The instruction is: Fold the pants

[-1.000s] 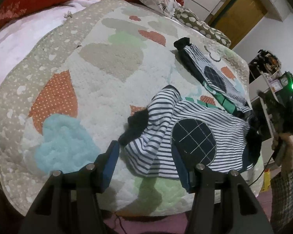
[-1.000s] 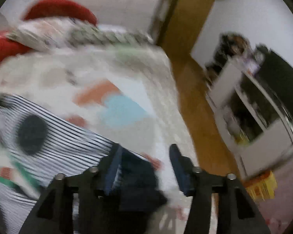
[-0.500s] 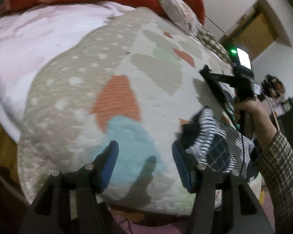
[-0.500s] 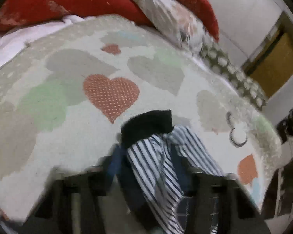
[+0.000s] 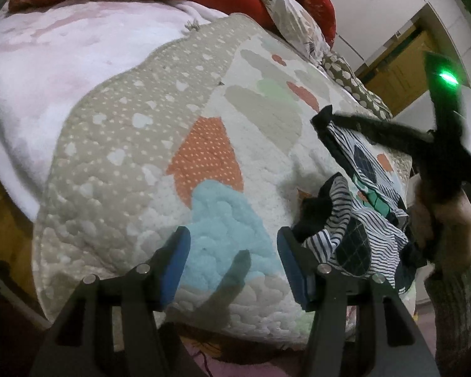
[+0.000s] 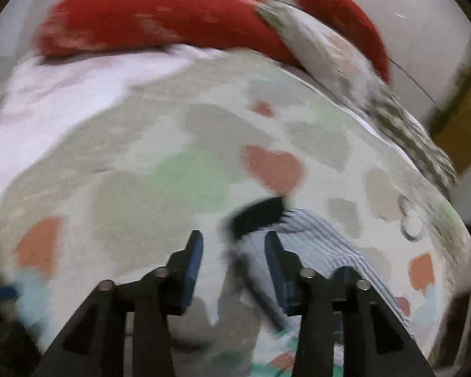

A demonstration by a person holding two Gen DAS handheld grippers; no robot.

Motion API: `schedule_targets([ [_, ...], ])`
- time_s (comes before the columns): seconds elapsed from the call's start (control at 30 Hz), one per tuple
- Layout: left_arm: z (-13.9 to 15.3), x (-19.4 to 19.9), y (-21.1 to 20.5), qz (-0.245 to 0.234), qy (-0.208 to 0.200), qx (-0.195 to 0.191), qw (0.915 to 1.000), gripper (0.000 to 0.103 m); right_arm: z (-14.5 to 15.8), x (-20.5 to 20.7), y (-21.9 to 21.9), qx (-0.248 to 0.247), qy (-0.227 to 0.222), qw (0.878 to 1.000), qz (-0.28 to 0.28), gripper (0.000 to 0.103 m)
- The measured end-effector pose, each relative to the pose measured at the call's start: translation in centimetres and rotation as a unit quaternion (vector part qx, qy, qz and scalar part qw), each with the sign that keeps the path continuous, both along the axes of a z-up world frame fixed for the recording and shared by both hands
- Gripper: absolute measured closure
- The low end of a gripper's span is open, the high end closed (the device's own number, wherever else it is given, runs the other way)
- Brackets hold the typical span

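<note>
Your striped pants (image 5: 354, 207) lie unfolded on the quilt (image 5: 135, 144), one leg stretched toward the pillows and the other bunched in a heap near the bed's edge. Your left gripper (image 5: 234, 260) hangs spread and empty just beside that heap, while your right gripper (image 6: 234, 257), jaws apart in a blurred view, hovers at the stretched leg's black cuff (image 6: 257, 212). No fold looks made; both legs appear left to flatten and stack.

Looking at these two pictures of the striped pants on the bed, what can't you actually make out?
- Right wrist view: everything is motion-blurred, so whether the right tongs touch the striped pants is unclear.
- Left wrist view: the far side of the pants is hidden behind the right hand.
- Left wrist view: the left tongs hide the quilt edge beneath them.
</note>
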State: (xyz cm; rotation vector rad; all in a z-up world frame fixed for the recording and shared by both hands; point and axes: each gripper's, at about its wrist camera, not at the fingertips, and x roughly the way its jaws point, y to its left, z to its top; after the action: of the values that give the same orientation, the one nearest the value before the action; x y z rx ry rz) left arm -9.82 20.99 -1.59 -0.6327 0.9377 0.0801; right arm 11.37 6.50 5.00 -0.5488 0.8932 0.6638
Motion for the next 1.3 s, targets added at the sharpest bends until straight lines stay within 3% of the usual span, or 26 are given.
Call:
schedule_targets([
  [0.07, 0.1, -0.3, 0.2, 0.005, -0.001, -0.005, 1.0000, 0.047, 0.2, -3.5, 1.0, 0.020, 0.058, 0.996, 0.066, 0.052],
  [0.13, 0.2, -0.5, 0.2, 0.005, -0.003, -0.007, 1.0000, 0.047, -0.8, -5.8, 1.9, 0.006, 0.075, 0.992, 0.104, 0.052],
  [0.27, 0.8, -1.6, 0.5, 0.010, -0.011, 0.000, 0.9999, 0.046, -6.0, -9.0, 3.2, -0.113, 0.049, 0.983, 0.135, 0.053],
  [0.3, 0.9, -1.8, 0.6, 0.012, -0.013, 0.002, 0.9998, 0.045, -7.0, -9.1, 2.9, -0.126, 0.058, 0.982, 0.132, 0.067],
  [0.37, 0.9, -2.1, 1.0, 0.019, -0.014, 0.005, 0.9997, 0.043, -7.0, -9.2, 1.8, -0.091, 0.087, 0.985, 0.116, 0.086],
  [0.5, 1.0, -2.4, 2.0, 0.036, -0.017, -0.007, 0.9992, 0.043, -5.0, -9.7, 1.2, -0.036, 0.091, 0.991, 0.094, 0.089],
  [0.6, 1.9, -2.7, 2.2, 0.045, -0.027, 0.005, 0.9986, 0.043, -3.0, -8.8, 2.1, 0.038, 0.096, 0.992, 0.078, 0.088],
  [0.67, 2.6, -2.9, 2.0, 0.047, -0.031, 0.022, 0.9982, 0.042, -2.6, -8.1, 2.6, 0.086, 0.111, 0.988, 0.060, 0.085],
  [0.73, 3.2, -2.9, 1.6, 0.046, -0.031, 0.042, 0.9976, 0.038, -2.8, -7.4, 3.1, 0.133, 0.147, 0.979, 0.052, 0.071],
  [0.77, 3.4, -2.9, 1.3, 0.043, -0.031, 0.049, 0.9973, 0.036, -2.9, -7.0, 3.2, 0.139, 0.157, 0.977, 0.045, 0.056],
  [0.83, 3.8, -2.7, 0.8, 0.035, -0.032, 0.061, 0.9970, 0.035, -2.7, -6.8, 2.5, 0.158, 0.157, 0.974, 0.031, 0.050],
  [0.97, 4.4, -1.1, -0.8, 0.003, -0.028, 0.082, 0.9962, 0.034, -1.8, -5.4, -3.2, 0.174, 0.144, 0.974, -0.020, 0.050],
  [1.07, 5.5, 1.4, -3.0, -0.043, -0.030, 0.096, 0.9940, 0.034, -1.0, -3.4, -10.7, 0.162, 0.113, 0.977, -0.081, 0.046],
  [1.13, 6.5, 3.7, -4.9, -0.079, -0.036, 0.108, 0.9903, 0.033, -0.6, -1.5, -16.5, 0.141, 0.089, 0.977, -0.135, 0.045],
  [1.23, 7.9, 8.7, -8.1, -0.134, -0.046, 0.124, 0.9821, 0.022, 0.1, 0.8, -23.4, 0.134, 0.079, 0.968, -0.199, 0.040],
  [1.3, 8.1, 12.4, -10.0, -0.165, -0.047, 0.128, 0.9768, 0.022, 0.2, 2.4, -27.4, 0.129, 0.070, 0.962, -0.229, 0.036],
])
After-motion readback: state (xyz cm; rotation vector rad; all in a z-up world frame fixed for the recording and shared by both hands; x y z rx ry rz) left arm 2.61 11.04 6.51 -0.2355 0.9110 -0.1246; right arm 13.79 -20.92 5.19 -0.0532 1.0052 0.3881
